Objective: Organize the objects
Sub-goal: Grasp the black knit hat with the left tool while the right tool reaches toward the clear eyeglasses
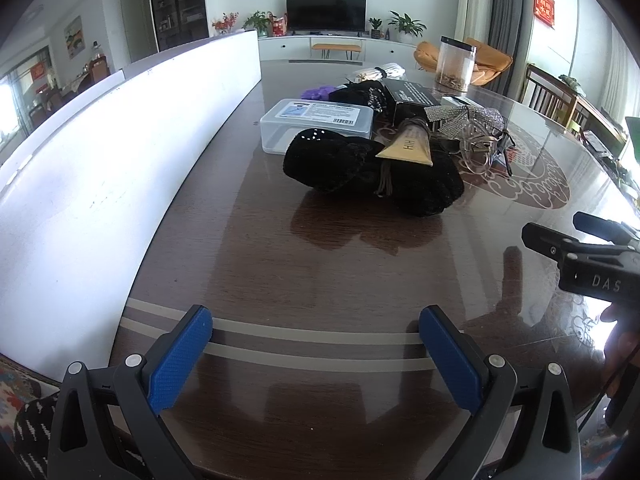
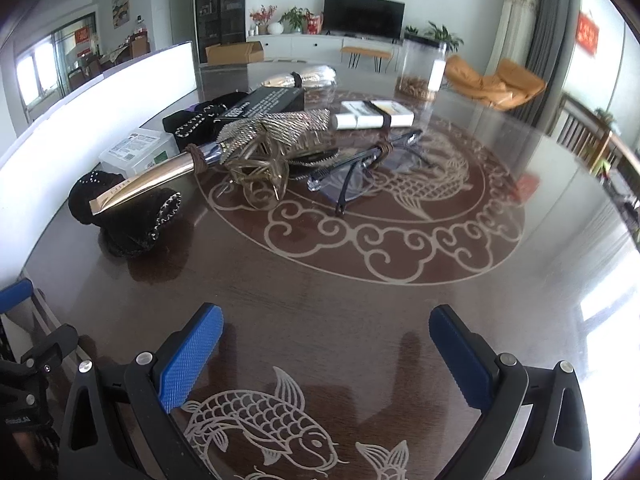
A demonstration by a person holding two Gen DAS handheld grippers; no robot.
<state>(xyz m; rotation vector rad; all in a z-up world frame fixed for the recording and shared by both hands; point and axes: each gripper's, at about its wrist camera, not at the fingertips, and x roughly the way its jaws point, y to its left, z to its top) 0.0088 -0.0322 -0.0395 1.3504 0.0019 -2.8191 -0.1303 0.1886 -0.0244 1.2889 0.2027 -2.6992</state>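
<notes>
A heap of small objects lies on the dark table [image 1: 320, 272]. A black velvet bow [image 1: 360, 168] [image 2: 124, 220] lies nearest, with a gold tube [image 1: 408, 146] [image 2: 148, 184] resting across it. Behind stand a clear plastic box [image 1: 316, 124] [image 2: 136, 150], a black carton [image 1: 412, 98] [image 2: 268, 102], a silver rhinestone bow [image 1: 464, 118] [image 2: 280, 130], a clear star clip [image 2: 260, 172], glasses [image 2: 360, 168] and a white tube bundle [image 2: 376, 118]. My left gripper [image 1: 316, 322] is open and empty, well short of the heap. My right gripper [image 2: 326, 320] is open and empty too.
A white panel [image 1: 120, 152] runs along the table's left side. A clear jar [image 1: 456, 64] [image 2: 420, 68] stands at the far end. The right gripper's body [image 1: 588, 256] shows at the left view's right edge. Chairs, a TV and cabinets fill the room behind.
</notes>
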